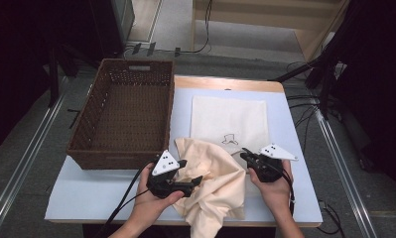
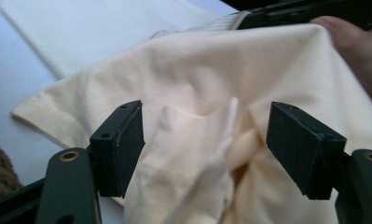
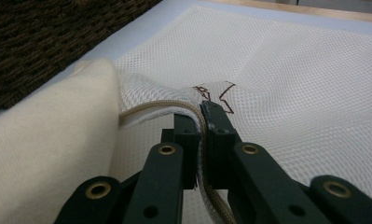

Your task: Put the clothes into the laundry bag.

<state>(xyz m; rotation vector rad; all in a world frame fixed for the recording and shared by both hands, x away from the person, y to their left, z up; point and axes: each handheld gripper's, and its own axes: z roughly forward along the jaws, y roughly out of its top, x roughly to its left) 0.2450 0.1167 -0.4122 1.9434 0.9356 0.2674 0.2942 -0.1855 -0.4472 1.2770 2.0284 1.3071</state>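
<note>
right gripper pinches mesh bag zipper beside cream shirt.

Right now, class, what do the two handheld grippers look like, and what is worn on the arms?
Both grippers are black. The left gripper and right gripper each carry a pale three-cornered plate with dark dots on top. A black cable trails from each. Up close, the jaws are flat rectangular blocks with rough pads, on arms with brass-coloured rivets. The forearms are bare; no sleeves show.

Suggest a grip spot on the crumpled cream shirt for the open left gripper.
Probably the raised fold of the crumpled cream cotton shirt, which stands as a ridge between the open jaws of the left gripper. Push straight ahead along the jaws and close across the ridge; the flat areas give nothing to pinch.
</note>
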